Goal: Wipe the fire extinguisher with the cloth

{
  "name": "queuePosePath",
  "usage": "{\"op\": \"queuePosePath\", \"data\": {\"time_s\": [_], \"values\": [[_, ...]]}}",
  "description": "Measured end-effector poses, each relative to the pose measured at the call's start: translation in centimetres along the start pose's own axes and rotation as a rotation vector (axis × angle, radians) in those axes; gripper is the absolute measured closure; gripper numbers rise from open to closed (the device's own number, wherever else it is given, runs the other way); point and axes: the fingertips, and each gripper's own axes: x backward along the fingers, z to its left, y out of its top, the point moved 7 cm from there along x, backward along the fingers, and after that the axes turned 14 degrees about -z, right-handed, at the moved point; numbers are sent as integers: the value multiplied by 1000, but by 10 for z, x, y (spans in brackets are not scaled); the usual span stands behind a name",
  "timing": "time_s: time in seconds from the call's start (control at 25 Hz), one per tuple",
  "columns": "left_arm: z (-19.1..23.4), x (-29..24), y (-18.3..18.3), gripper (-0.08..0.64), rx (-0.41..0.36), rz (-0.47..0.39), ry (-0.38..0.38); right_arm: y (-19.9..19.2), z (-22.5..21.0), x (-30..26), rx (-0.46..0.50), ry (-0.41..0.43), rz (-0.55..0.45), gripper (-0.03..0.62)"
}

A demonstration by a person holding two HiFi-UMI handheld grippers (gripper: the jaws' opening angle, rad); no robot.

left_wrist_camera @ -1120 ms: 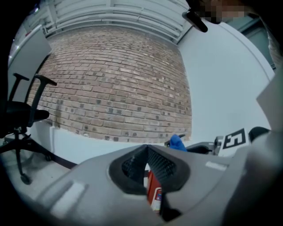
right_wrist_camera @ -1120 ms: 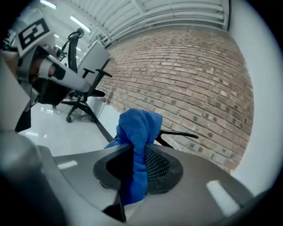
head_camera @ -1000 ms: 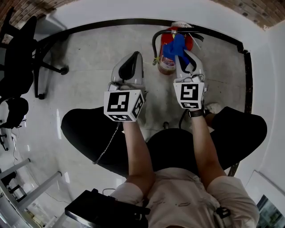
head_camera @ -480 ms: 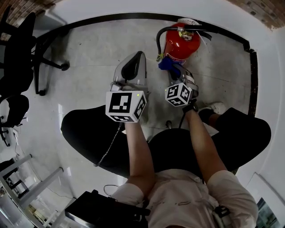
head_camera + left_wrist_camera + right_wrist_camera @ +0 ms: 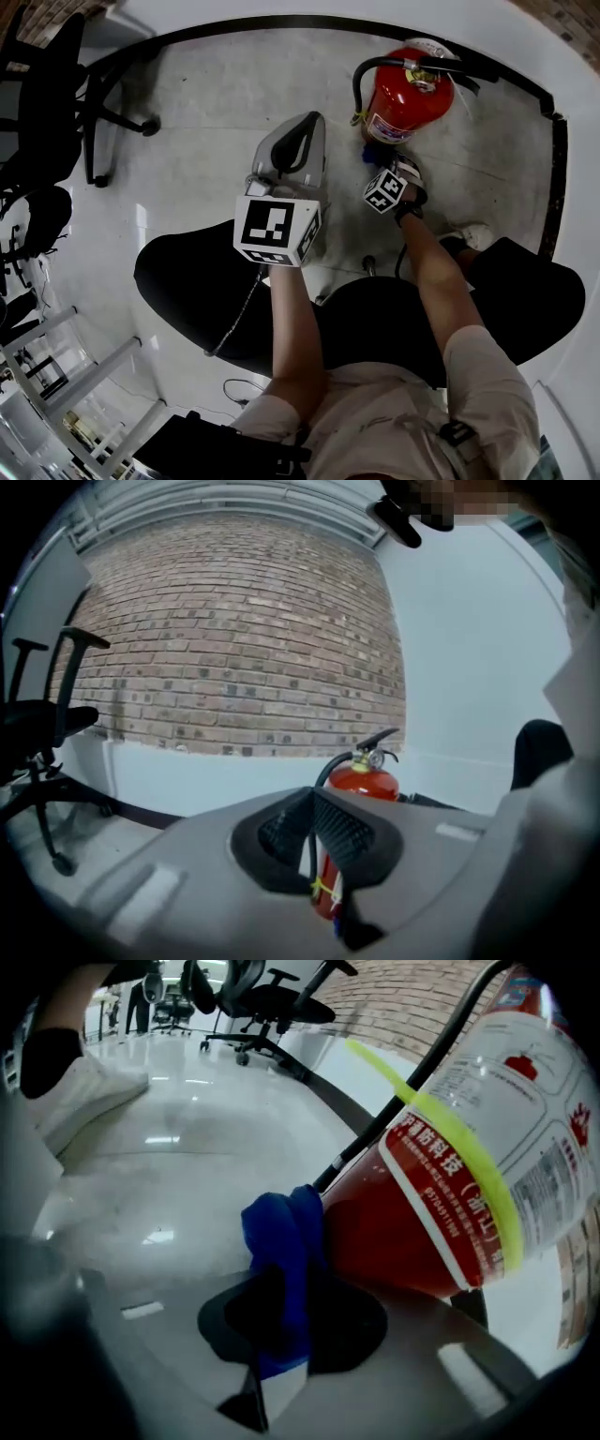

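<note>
Fire extinguisher (image 5: 403,98) stands red and upright at the upper right of the head view, on the floor close to the white wall. Right hand-held gripper (image 5: 286,1321) is clamped on the blue cloth (image 5: 281,1232), and that cloth lies against the lower body, just beside the label. Left hand-held gripper (image 5: 312,841) hangs mid-frame, jaws together on nothing, apart from the cylinder. Wiping looks under way low down. I'd judge the upper body, hose and handle are left to do, though no streak shows what's covered. Pale glossy floor (image 5: 206,122) underneath, brick wall (image 5: 234,649) beyond, black office chair (image 5: 42,112) at upper left.
</note>
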Motion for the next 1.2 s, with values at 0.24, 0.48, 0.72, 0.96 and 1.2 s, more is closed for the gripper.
{"op": "queuePosePath", "data": {"time_s": [0.24, 0.48, 0.72, 0.96, 1.2], "values": [[-1, -4, 3, 561, -5, -17, -2, 13, -19, 11, -177, 71, -21, 526], [-9, -5, 19, 561, 2, -66, -3, 91, -80, 169, -400, -213, -370, 526], [-32, -8, 22, 561, 8, -71, -61, 144, -156, 312, -410, -530, -705, 526], [-45, 0, 24, 561, 3, -72, -77, 171, -198, 281, -113, -528, -612, 526], [-36, 2, 25, 561, -11, -66, -56, 156, -164, 273, -20, -438, -630, 528]]}}
